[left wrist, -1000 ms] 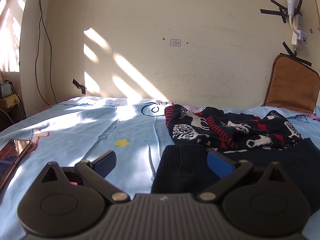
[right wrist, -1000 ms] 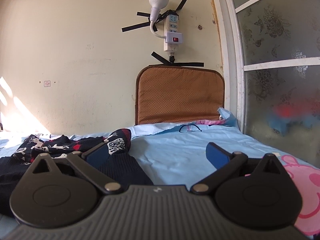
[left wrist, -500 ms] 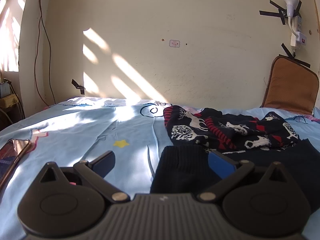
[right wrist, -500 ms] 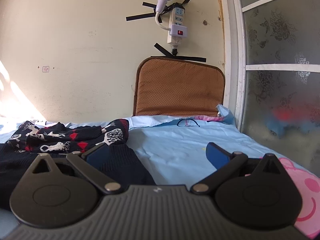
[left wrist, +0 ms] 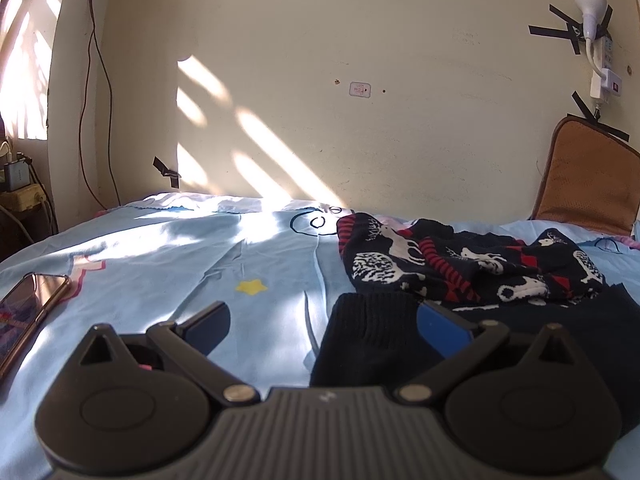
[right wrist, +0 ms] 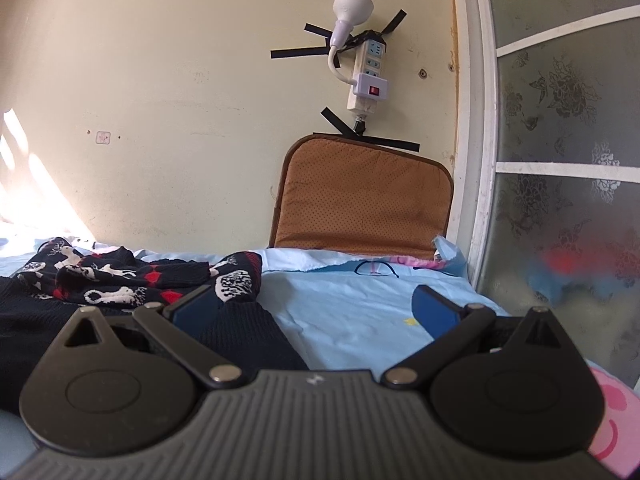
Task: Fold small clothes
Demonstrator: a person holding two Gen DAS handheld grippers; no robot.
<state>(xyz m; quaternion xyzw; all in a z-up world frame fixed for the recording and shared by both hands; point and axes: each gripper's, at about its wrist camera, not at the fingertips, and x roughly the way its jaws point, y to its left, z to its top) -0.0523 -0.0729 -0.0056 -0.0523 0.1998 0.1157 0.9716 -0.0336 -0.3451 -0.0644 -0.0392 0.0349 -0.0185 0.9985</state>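
Note:
A dark navy knit sweater with white reindeer and red stripes [left wrist: 460, 268] lies crumpled on the light blue bedsheet [left wrist: 200, 264]. Its plain dark cuff end [left wrist: 368, 336] reaches toward my left gripper [left wrist: 324, 324], which is open and empty, low over the bed with the cuff between its fingers. In the right wrist view the same sweater [right wrist: 120, 284] lies at the left, a dark sleeve [right wrist: 244, 336] running under my left finger. My right gripper [right wrist: 316, 312] is open and empty.
A phone [left wrist: 28, 312] lies on the sheet at far left. A brown cushion [right wrist: 360, 200] leans on the wall at the bed's head. A power strip and bulb [right wrist: 360, 60] are taped above it. A frosted glass door [right wrist: 560, 160] borders the right side.
Both grippers have tilted slightly, so the views shifted a little; the right one turned slightly left. The sweater has not moved. Both jaws stay open.

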